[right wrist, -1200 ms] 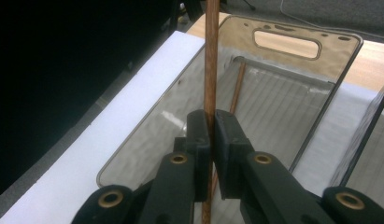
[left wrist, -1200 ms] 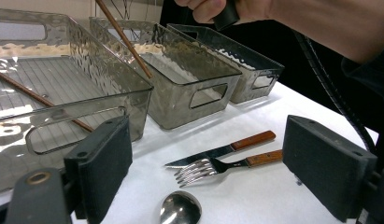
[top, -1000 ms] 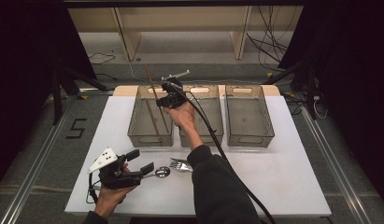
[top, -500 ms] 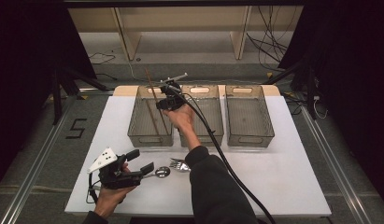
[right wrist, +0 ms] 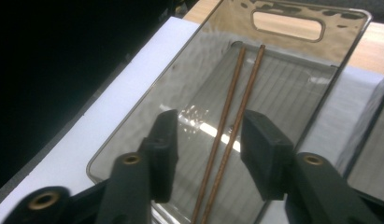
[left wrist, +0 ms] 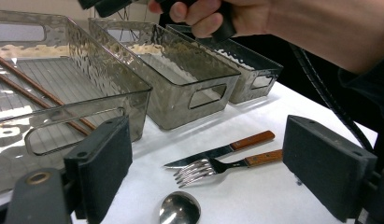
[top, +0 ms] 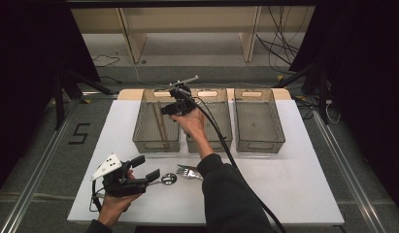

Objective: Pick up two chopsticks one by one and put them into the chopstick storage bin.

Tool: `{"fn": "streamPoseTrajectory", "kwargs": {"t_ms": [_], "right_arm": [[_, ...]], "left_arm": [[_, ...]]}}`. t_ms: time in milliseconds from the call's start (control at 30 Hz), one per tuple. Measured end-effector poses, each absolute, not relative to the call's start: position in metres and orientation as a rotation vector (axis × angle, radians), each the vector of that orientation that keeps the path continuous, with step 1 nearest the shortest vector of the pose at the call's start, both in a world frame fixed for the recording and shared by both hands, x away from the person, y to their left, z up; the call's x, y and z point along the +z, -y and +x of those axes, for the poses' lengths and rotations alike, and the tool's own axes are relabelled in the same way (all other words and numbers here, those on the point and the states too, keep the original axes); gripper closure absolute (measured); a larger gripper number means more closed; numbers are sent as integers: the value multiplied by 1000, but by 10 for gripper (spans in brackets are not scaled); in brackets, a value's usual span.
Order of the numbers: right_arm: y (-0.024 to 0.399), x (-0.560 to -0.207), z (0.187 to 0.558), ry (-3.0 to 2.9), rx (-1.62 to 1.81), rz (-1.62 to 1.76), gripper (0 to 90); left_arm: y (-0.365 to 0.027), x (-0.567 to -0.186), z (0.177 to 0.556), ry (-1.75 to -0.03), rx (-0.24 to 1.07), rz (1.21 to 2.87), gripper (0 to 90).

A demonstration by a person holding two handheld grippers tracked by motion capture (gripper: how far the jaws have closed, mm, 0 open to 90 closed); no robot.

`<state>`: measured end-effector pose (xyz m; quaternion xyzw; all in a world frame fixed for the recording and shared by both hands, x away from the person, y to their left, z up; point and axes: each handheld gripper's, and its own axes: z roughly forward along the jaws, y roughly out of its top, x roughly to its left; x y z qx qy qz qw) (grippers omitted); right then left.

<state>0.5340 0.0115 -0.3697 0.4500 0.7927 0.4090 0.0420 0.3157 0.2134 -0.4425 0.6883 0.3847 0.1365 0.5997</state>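
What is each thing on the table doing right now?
Chopsticks: lying flat in the left bin, let go.
Middle bin: empty.
Right bin: empty.
Fork: flat on the table, beside the knife.
Spoon: on the table.
Right tongs: open, just opened, above the chopsticks.
Left tongs: open, holding nothing.

bright lit table [top: 284,184], dark surroundings, glare on bin [right wrist: 199,116]

From my console: chopsticks [top: 160,127] lie in the bin [top: 157,121] at eleven o'clock, two more bins [top: 259,119] to its right; fork [top: 188,172], knife [left wrist: 221,150] and spoon [top: 167,179] rest on the table [top: 294,184] at six.
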Motion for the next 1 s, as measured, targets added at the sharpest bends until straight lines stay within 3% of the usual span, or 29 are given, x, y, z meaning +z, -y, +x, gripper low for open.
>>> {"fn": "streamPoseTrajectory", "kwargs": {"t_ms": [300, 1000], "right_arm": [[16, -360, 519, -2447, 1265, 1297, 411], [67, -342, 464, -2468, 1356, 1115, 318]], "left_arm": [[-214, -443, 316, -896, 321, 1602, 156], [-214, -444, 316, -906, 323, 1604, 156]]}}
